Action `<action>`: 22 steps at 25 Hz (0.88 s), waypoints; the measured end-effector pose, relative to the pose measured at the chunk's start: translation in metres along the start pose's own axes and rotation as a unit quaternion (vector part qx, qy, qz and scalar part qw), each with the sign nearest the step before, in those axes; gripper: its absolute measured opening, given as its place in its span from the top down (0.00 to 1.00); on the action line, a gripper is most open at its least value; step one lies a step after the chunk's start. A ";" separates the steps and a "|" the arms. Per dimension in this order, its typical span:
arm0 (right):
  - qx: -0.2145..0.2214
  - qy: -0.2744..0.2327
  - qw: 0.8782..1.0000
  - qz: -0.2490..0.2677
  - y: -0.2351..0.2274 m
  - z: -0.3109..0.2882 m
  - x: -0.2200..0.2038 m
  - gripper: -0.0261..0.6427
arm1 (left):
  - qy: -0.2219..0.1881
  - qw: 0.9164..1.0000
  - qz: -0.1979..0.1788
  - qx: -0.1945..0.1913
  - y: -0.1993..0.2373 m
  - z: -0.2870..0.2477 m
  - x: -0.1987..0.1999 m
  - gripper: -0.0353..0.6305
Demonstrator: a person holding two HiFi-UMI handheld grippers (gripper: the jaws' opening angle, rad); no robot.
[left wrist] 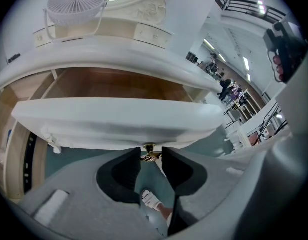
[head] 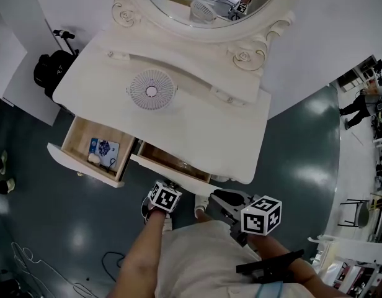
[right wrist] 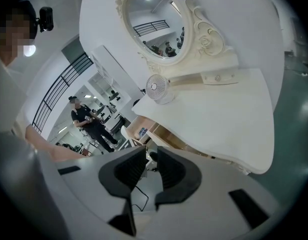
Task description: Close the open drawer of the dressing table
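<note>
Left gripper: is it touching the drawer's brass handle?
Cannot tell: the left gripper view shows the handle between the left gripper's jaw tips, neither contact nor gap plain.

The counter (head: 197, 117) and the fan (head: 152, 90) are cream-white. The side drawer (head: 73, 138) and the centre drawer (head: 175, 160) are pale wood inside. A blue-and-white packet (head: 104, 149) lies in the side one. The brass handle (left wrist: 150, 151) glints gold. The floor (head: 290, 160) is glossy dark teal. The left gripper (left wrist: 151, 159) and right gripper (right wrist: 151, 166) are grey with black jaws, and their marker cubes (head: 164, 197) (head: 261, 215) carry black-and-white squares.
</note>
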State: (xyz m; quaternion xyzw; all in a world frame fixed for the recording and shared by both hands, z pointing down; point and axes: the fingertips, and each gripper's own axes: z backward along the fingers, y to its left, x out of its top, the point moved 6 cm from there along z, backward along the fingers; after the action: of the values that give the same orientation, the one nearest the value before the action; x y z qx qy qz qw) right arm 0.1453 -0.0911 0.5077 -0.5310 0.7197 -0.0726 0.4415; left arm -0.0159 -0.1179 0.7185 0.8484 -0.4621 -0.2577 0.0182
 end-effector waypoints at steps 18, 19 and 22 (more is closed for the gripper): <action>-0.010 -0.002 1.000 -0.014 -0.021 0.006 0.001 0.85 | -0.051 0.999 0.003 0.001 0.011 -0.013 0.023 0.74; -0.010 -0.003 1.000 -0.015 -0.022 0.007 0.001 0.85 | -0.056 0.998 0.003 0.001 0.011 -0.014 0.024 0.74; -0.008 -0.006 1.000 -0.020 -0.024 0.006 0.001 0.85 | -0.066 0.998 0.001 0.003 0.013 -0.016 0.029 0.74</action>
State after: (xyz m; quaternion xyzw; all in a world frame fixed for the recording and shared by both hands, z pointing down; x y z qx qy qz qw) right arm 0.1666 -0.1002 0.5173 -0.5491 0.7070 -0.0720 0.4398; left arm -0.0060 -0.1520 0.7233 0.8290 -0.4639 -0.3119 -0.0144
